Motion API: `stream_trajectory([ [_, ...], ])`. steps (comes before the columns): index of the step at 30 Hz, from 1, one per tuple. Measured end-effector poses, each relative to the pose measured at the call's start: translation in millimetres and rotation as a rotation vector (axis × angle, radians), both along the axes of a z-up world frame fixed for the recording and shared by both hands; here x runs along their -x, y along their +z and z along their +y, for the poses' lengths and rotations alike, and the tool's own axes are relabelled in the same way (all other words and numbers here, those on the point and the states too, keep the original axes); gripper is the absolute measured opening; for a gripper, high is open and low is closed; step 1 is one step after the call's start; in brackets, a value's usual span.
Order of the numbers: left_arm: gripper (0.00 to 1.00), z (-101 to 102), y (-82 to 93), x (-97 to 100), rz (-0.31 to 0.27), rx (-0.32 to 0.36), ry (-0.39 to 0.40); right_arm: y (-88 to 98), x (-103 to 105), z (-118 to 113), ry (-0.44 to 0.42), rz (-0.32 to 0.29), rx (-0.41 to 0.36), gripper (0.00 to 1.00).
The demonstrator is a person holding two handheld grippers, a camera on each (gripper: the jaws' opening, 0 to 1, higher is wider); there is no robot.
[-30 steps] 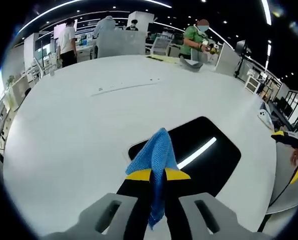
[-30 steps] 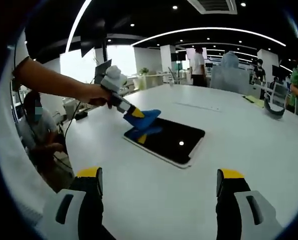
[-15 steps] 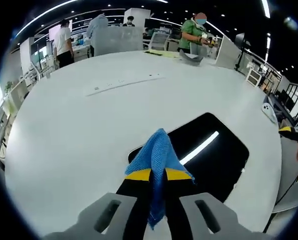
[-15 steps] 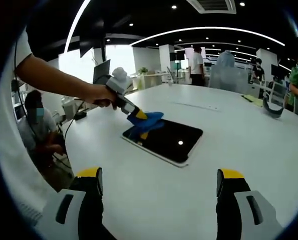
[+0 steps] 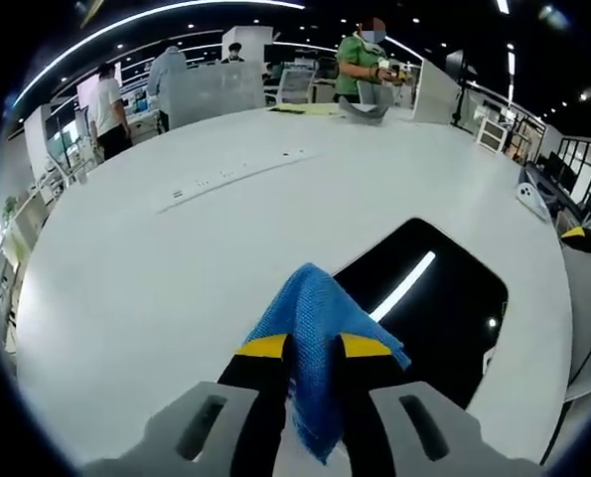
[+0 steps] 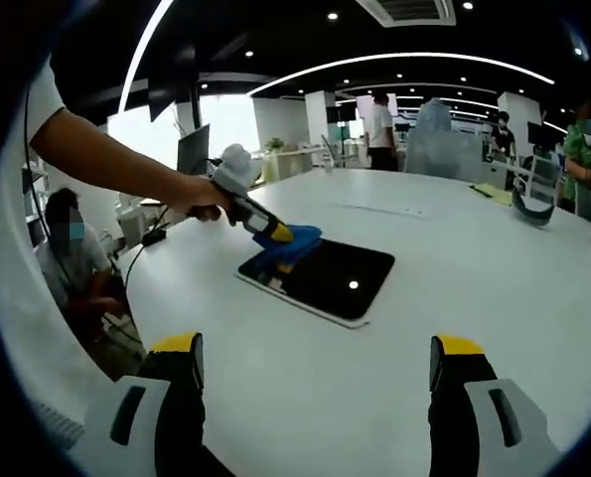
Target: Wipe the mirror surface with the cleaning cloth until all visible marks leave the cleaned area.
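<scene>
A dark rectangular mirror (image 5: 444,308) (image 6: 330,278) lies flat on the white table (image 5: 156,268), reflecting ceiling lights. My left gripper (image 5: 313,350) is shut on a blue cleaning cloth (image 5: 320,323), which hangs over the mirror's near-left corner. In the right gripper view the left gripper (image 6: 277,237) is held by a person's hand (image 6: 198,194) and presses the blue cloth (image 6: 287,246) onto the mirror's left end. My right gripper (image 6: 315,373) stands open above the bare table in front of the mirror, with nothing between its fingers.
A long power strip (image 5: 235,171) lies across the table beyond the mirror. Grey items (image 5: 363,109) sit at the far edge near a standing person (image 5: 360,65). Another person (image 6: 76,268) sits at the left of the table. Office desks stand behind.
The left gripper with the cloth has lowered and edged toward the mirror's left end; the cloth now rests on it. The right gripper stays open and barely shifted.
</scene>
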State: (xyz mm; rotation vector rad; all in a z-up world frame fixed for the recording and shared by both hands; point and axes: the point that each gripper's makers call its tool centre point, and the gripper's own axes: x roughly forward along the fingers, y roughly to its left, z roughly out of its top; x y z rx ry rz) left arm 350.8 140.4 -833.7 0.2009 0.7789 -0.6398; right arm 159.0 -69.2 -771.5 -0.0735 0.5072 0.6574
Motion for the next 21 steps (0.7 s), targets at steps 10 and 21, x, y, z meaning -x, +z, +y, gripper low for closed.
stream_trajectory([
  [10, 0.3, -3.7, 0.5, -2.5, -0.021, -0.033, -0.053, 0.4, 0.6, -0.7, -0.008, -0.001, -0.004, 0.95],
  [21, 0.34, -4.7, 0.0, -4.5, -0.029, -0.03, -0.094, 2.0, 0.8, -1.1, -0.014, -0.004, -0.009, 0.95],
])
